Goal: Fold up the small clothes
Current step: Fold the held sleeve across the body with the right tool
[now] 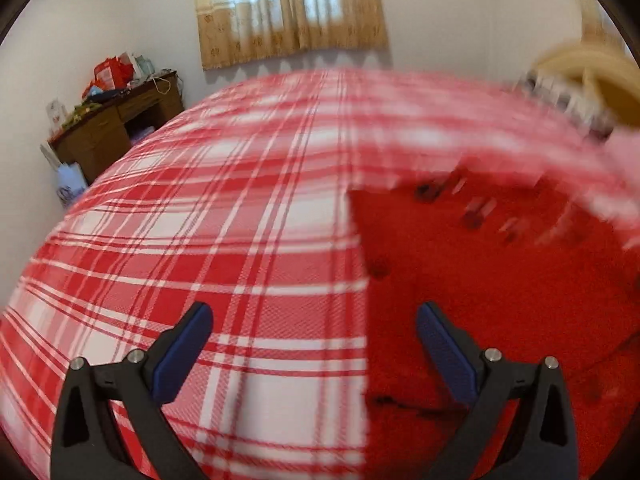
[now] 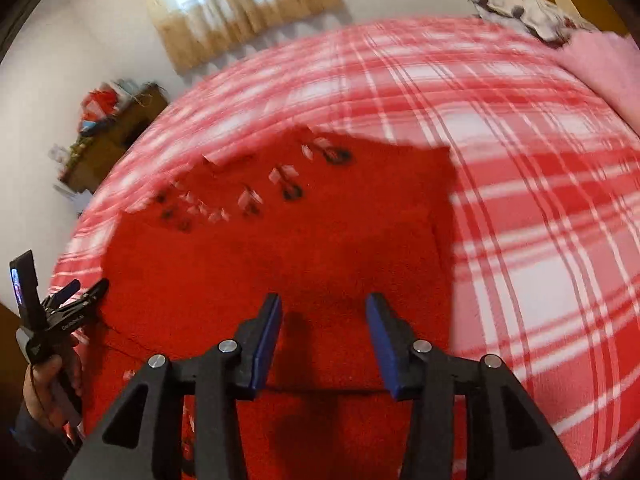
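We hold both tools angled down over the bed. Our left gripper (image 1: 314, 320) has its jaws spread wide and empty above the plaid bedspread (image 1: 200, 220), just left of the red garment (image 2: 280, 248). Our right gripper (image 2: 323, 312) is partly spread with nothing pinched, hovering above the garment's near part. The garment lies flat on the bedspread, its right edge straight; bare plaid stretches right of it and beyond it toward the curtain (image 2: 240, 12).
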The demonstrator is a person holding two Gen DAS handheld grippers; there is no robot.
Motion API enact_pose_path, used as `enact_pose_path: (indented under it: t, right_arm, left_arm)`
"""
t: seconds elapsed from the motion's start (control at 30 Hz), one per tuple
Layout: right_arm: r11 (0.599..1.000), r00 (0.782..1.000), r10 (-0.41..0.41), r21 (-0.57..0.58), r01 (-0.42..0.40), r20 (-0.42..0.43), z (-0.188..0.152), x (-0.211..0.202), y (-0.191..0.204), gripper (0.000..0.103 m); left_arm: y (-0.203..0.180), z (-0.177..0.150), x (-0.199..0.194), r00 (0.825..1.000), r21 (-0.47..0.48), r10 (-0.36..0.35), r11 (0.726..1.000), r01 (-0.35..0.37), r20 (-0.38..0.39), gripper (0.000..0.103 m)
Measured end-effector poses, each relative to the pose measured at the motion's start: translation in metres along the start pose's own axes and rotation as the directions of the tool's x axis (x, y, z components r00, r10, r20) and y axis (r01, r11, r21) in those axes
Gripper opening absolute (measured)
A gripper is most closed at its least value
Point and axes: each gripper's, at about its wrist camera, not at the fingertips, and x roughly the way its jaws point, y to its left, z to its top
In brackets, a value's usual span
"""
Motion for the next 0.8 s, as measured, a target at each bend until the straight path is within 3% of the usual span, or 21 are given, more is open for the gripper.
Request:
enact_pose_path:
  t: [0.07, 0.17, 0.33, 0.4, 0.43, 0.47, 0.5, 0.63, 0.67, 0.77, 0.8]
  right_arm:
    - [1.000, 0.998, 0.011, -0.029, -0.009, 0.065, -0.001, -0.018, 0.001, 0.045]
    - [1.000, 0.988, -0.012, -0.015, 0.015, 0.154, 0.010, -0.037, -0.010, 0.045]
    - [0.995, 0.993, -0.101, 0.024, 0.100, 0.062, 0.035, -0.009, -0.027, 0.045]
    - [0.996, 0.996, -0.085, -0.002, 0.085, 0.002, 0.037, 0.006, -0.028, 0.044]
    - [0.997, 0.997, -0.074, -0.019, 0.074, -0.013, 0.036, 0.012, -0.026, 0.040]
    - [0.995, 0.996, -0.088, -0.042, 0.087, -0.017, 0.036, 0.014, -0.023, 0.024]
    - [0.991, 0.993, -0.117, -0.069, 0.117, -0.007, 0.036, 0.014, -0.019, 0.015]
    - [0.982, 0.976, -0.165, -0.067, 0.176, 0.142, 0.045, -0.012, -0.011, 0.013]
    - [0.979, 0.972, -0.182, -0.067, 0.193, 0.147, 0.046, -0.012, -0.010, 0.013]
    - [0.972, 0.977, -0.212, -0.099, 0.215, 0.035, 0.047, 0.012, -0.009, 0.015]
    - [0.964, 0.970, -0.243, -0.106, 0.242, 0.010, 0.045, 0.018, -0.009, 0.024]
  left_arm:
    - [0.007, -0.008, 0.006, 0.998, -0.026, -0.057, 0.998, 0.057, -0.019, 0.103]
    - [0.017, -0.011, 0.005, 0.996, -0.046, -0.087, 0.995, 0.085, -0.029, 0.103]
    - [0.025, -0.024, -0.003, 0.994, -0.092, -0.101, 0.991, 0.099, -0.026, 0.103]
    - [0.028, -0.026, -0.004, 0.993, -0.114, -0.113, 0.987, 0.109, -0.030, 0.103]
    - [0.028, -0.024, -0.001, 0.992, -0.125, -0.124, 0.985, 0.119, -0.035, 0.103]
    - [0.028, -0.021, 0.002, 0.989, -0.141, -0.139, 0.981, 0.132, -0.043, 0.103]
    - [0.030, -0.022, 0.004, 0.987, -0.156, -0.153, 0.977, 0.145, -0.046, 0.103]
    - [0.029, -0.023, 0.004, 0.985, -0.155, -0.168, 0.975, 0.160, -0.045, 0.103]
    - [0.028, -0.023, 0.004, 0.984, -0.154, -0.171, 0.975, 0.162, -0.044, 0.103]
    - [0.029, -0.024, 0.004, 0.984, -0.158, -0.176, 0.973, 0.167, -0.042, 0.103]
    - [0.029, -0.024, 0.003, 0.985, -0.158, -0.170, 0.974, 0.161, -0.040, 0.103]
